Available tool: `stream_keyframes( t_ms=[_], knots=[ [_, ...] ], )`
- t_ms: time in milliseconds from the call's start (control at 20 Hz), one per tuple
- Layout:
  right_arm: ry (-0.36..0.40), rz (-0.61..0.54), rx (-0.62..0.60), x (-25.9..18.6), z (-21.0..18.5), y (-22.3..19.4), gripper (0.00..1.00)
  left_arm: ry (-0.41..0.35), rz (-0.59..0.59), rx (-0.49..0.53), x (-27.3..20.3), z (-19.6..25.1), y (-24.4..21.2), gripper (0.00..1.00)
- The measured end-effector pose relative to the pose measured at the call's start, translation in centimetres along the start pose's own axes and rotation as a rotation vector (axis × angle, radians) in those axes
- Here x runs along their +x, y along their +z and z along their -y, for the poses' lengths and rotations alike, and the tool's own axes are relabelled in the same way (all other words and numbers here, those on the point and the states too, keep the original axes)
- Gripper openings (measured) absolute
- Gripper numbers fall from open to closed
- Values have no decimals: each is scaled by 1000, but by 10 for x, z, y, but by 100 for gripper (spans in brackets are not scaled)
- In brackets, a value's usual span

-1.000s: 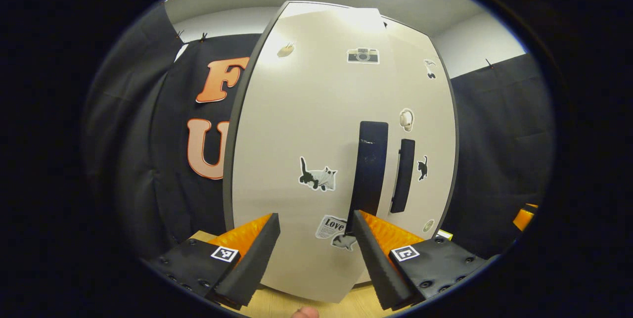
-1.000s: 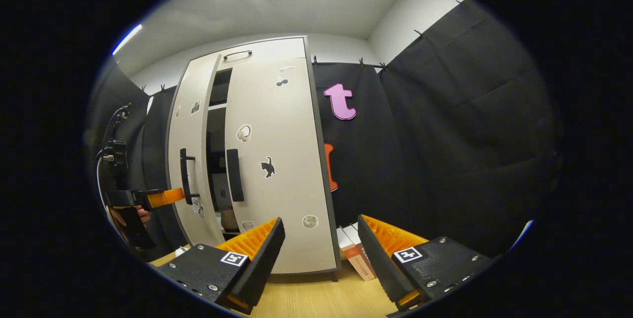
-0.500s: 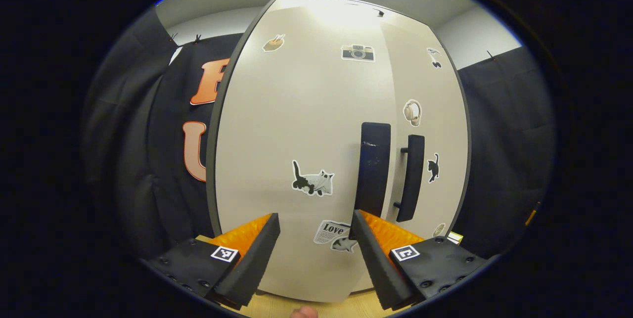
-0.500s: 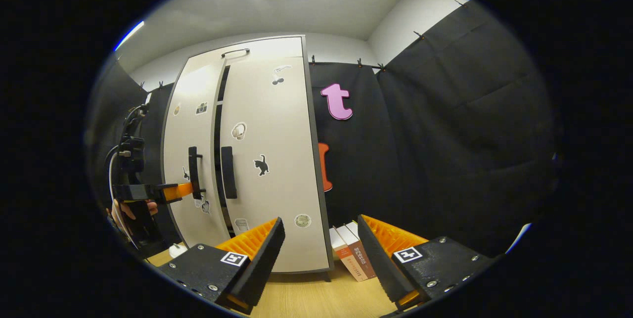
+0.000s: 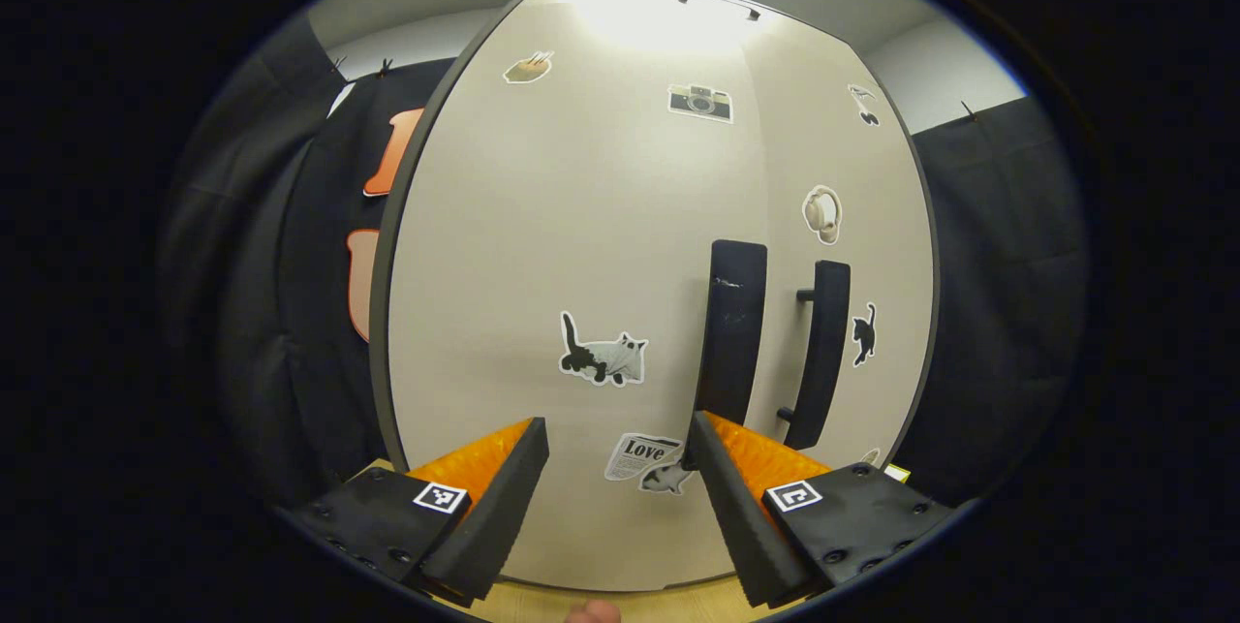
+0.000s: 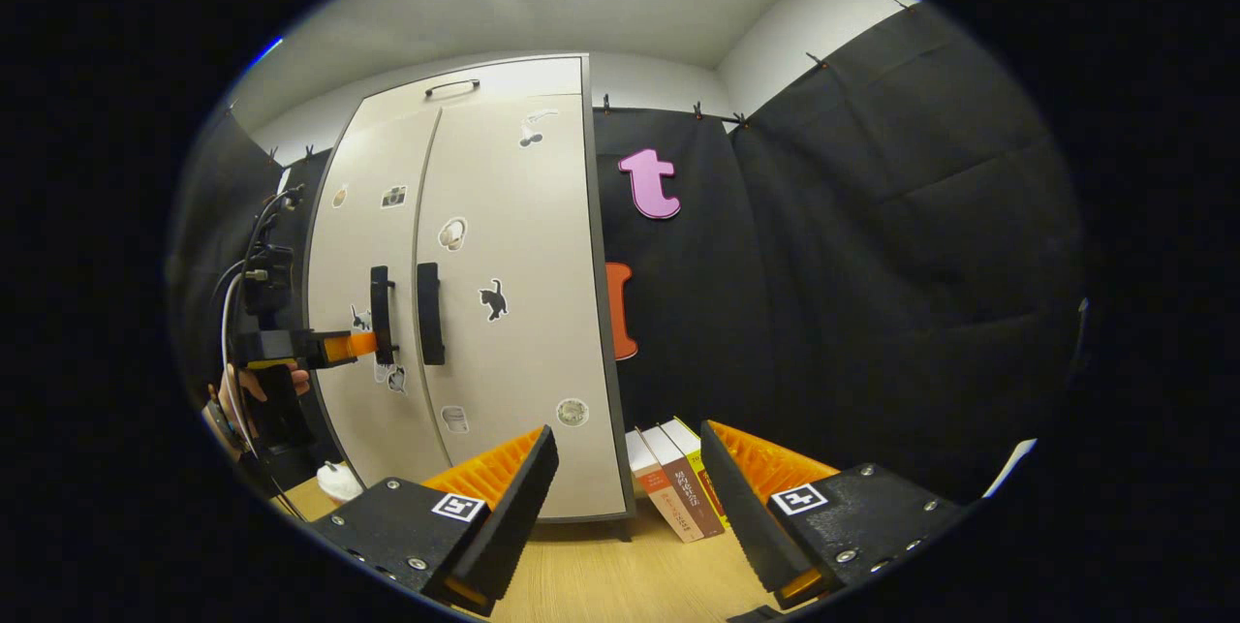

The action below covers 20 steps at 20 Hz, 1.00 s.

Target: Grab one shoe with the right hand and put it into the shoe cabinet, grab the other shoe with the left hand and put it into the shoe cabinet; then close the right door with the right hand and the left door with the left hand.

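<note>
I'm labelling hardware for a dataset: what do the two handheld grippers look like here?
Each gripper, left and right, has two wedge-shaped fingers with ridged inner faces on black bolted plates bearing square black-and-white markers. In the right gripper view, the left gripper shows a black body with cables looping above it, held by a hand.

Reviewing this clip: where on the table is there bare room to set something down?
Bare wood lies in front of the cabinet, between the right gripper and the books. It is crowded at the left corner, by the left gripper.
</note>
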State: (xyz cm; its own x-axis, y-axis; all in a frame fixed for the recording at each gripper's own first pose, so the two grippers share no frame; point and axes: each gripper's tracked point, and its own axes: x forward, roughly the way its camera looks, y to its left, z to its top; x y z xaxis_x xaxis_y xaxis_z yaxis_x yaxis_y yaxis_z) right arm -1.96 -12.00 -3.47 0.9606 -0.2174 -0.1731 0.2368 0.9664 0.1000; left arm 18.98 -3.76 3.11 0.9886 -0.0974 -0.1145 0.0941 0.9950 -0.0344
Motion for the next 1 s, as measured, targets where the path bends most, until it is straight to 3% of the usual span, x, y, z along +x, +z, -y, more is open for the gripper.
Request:
stream_keyframes(
  t_ms=[150, 650, 1000],
  knots=[
    [18, -17, 7, 4, -5, -7, 92, 10, 11, -15, -14, -7, 1, 97],
    [125, -26, 3, 15, -40, -12, 92, 102, 85, 63, -135, -52, 8, 96],
    [177, -34, -6, 6, -60, -18, 92, 119, 96, 59, -194, -53, -10, 96]
  ],
)
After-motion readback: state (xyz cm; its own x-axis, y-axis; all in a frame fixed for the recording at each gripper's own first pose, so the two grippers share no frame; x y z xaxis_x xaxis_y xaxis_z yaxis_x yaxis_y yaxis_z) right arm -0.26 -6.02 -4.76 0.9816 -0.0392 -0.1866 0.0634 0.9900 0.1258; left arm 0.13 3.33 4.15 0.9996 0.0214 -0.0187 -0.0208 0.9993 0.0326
